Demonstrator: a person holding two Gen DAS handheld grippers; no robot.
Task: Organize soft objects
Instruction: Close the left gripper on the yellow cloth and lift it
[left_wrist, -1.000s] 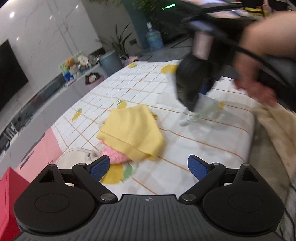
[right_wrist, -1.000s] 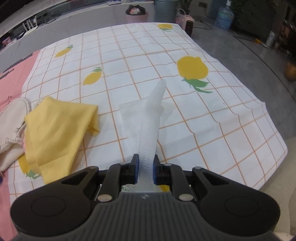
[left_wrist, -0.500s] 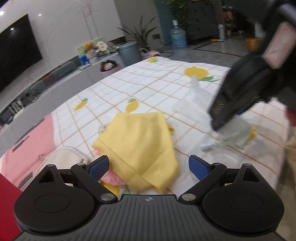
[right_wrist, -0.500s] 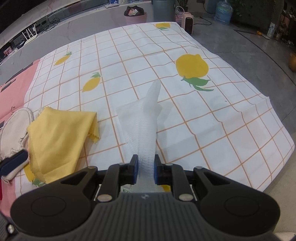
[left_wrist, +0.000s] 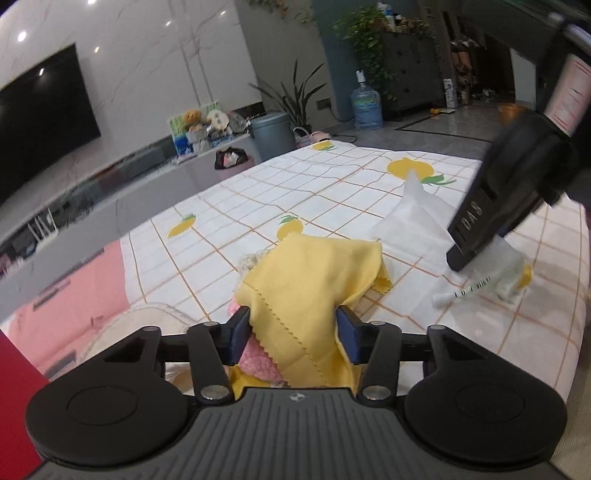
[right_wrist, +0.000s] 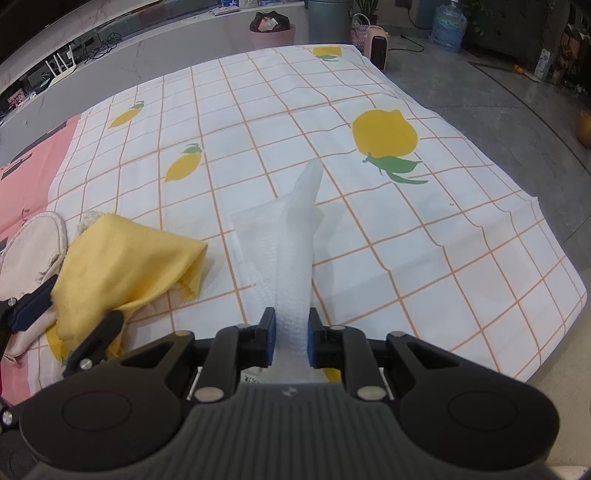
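A folded yellow cloth (left_wrist: 314, 280) lies on the lemon-print tablecloth (left_wrist: 295, 192), over a pink knitted item (left_wrist: 255, 363). My left gripper (left_wrist: 293, 338) straddles the cloth's near end; its blue pads touch both sides of the cloth, still apart by the cloth's width. The yellow cloth (right_wrist: 122, 266) and left gripper (right_wrist: 66, 321) also show in the right wrist view. My right gripper (right_wrist: 291, 338) is shut on a white mesh cloth (right_wrist: 291, 240), which stretches forward across the tablecloth (right_wrist: 443, 240). In the left wrist view the white cloth (left_wrist: 410, 218) runs under the right gripper (left_wrist: 476, 251).
A cream fabric pouch (right_wrist: 29, 251) lies left of the yellow cloth, beside a pink surface (left_wrist: 66, 306). A plastic-wrapped item (left_wrist: 491, 280) lies under the right gripper. The table's right edge (right_wrist: 554, 266) drops to the floor. A bin (left_wrist: 271, 134) stands beyond the table.
My left gripper has moved forward onto the yellow cloth and its fingers have closed in from wide open to the cloth's sides. The right gripper still holds the white cloth, barely moved.
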